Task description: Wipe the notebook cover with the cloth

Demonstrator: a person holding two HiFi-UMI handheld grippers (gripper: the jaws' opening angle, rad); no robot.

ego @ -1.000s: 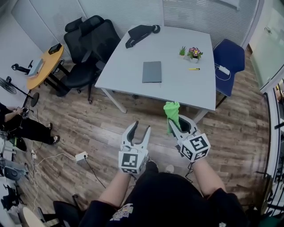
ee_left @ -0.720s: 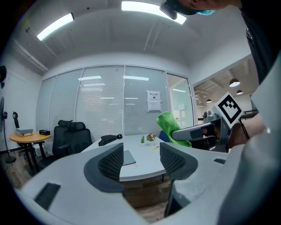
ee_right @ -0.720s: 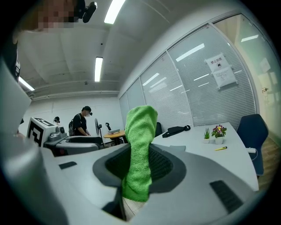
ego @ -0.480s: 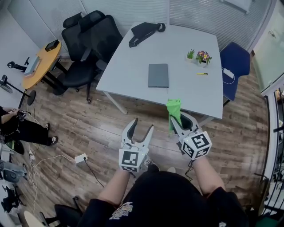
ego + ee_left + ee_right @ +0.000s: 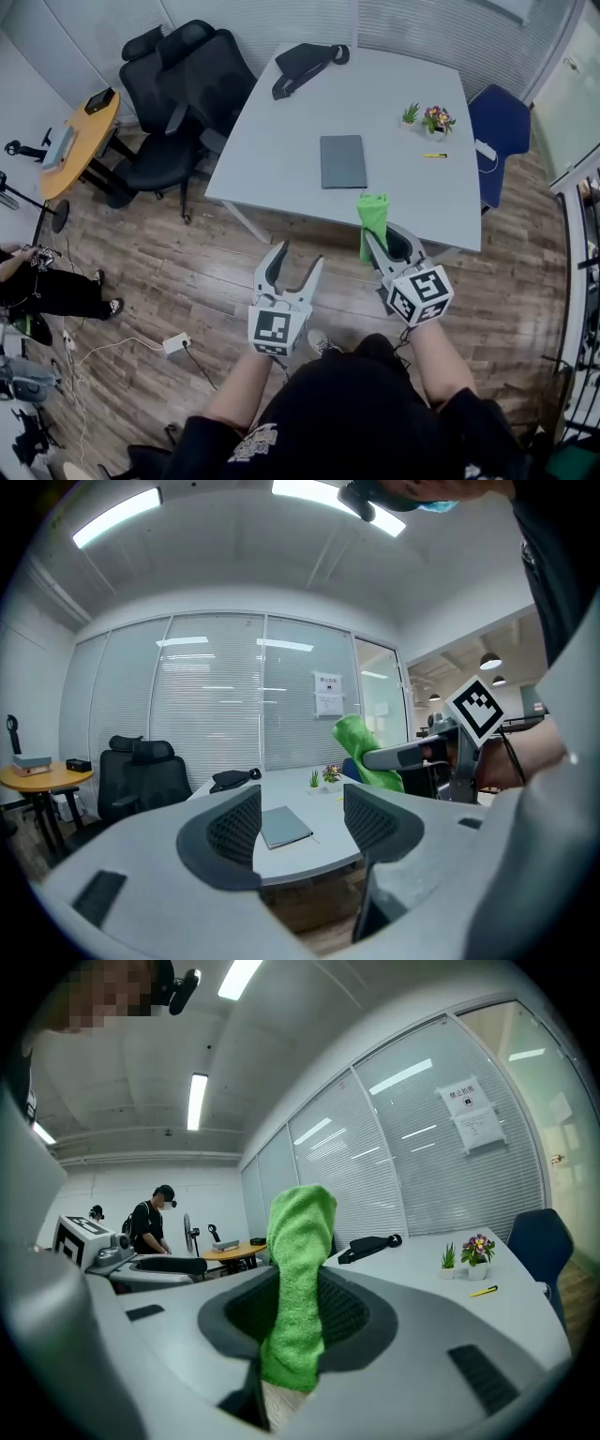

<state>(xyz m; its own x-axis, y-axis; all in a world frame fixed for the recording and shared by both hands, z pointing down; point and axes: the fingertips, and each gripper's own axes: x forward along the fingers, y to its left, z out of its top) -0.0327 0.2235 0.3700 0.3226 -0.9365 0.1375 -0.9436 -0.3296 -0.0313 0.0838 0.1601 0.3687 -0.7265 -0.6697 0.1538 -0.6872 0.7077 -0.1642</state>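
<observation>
A grey notebook (image 5: 343,161) lies flat and closed on the white table (image 5: 281,141), ahead of both grippers; the left gripper view shows the notebook (image 5: 284,826) between its jaws, far off. My right gripper (image 5: 386,242) is shut on a green cloth (image 5: 372,223) that stands up from its jaws, just short of the table's near edge. In the right gripper view the cloth (image 5: 298,1288) hangs pinched between the pads. My left gripper (image 5: 299,255) is over the wooden floor, open and empty, and its jaws have just been opening.
A black bag (image 5: 305,66), two small potted plants (image 5: 433,119) and a yellow pen (image 5: 435,155) are on the table. Black office chairs (image 5: 187,84) stand at its left, a blue chair (image 5: 499,131) at its right. A power strip (image 5: 175,343) lies on the floor.
Both grippers have moved forward toward the table, and the notebook now looks nearer. The left jaws stand wider apart. The cloth stays in the right gripper.
</observation>
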